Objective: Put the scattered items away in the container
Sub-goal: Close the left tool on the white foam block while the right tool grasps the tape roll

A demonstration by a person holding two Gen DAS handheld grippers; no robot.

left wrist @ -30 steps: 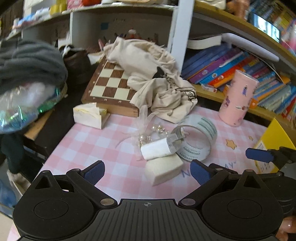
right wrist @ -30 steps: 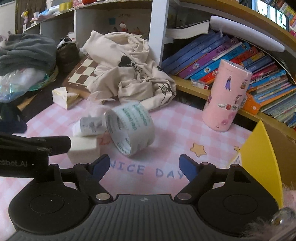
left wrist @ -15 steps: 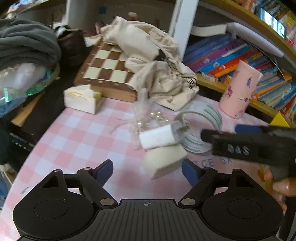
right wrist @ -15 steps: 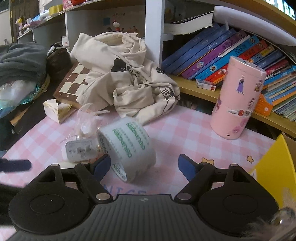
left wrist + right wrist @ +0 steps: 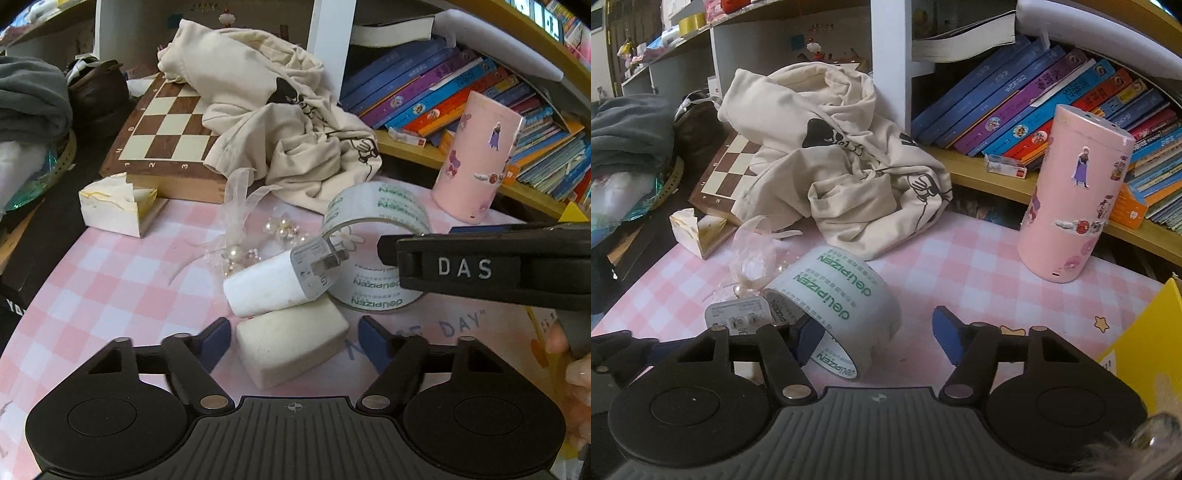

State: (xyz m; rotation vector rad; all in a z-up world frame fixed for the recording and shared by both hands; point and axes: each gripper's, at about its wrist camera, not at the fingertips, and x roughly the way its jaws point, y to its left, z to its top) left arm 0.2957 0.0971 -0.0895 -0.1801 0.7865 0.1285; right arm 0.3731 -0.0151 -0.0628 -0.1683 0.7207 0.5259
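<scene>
In the left wrist view a cream block [image 5: 291, 347] lies on the pink checked mat [image 5: 110, 280], with a white charger plug [image 5: 277, 280] resting on it. My left gripper [image 5: 295, 341] straddles the block. Its jaws are closing and a gap shows at the right pad. A tape roll [image 5: 846, 302] lies on its side. My right gripper [image 5: 877, 336] is closing, with one finger inside the roll's hole, the other outside and apart from the roll. A pearl hair ribbon [image 5: 251, 236] lies behind the plug. The yellow container [image 5: 1137, 332] stands at the right.
A pink stickered cylinder [image 5: 1075, 195] stands at the back right before a low bookshelf [image 5: 1034, 110]. A beige cloth bag [image 5: 842, 155] is draped over a chessboard [image 5: 166, 136]. A small cream box [image 5: 114, 206] sits at the mat's left edge, with dark clutter beyond.
Both grippers have moved forward and down and their jaws have narrowed. The left now flanks the cream block. The right has slipped a finger into the tape roll and crosses the left view.
</scene>
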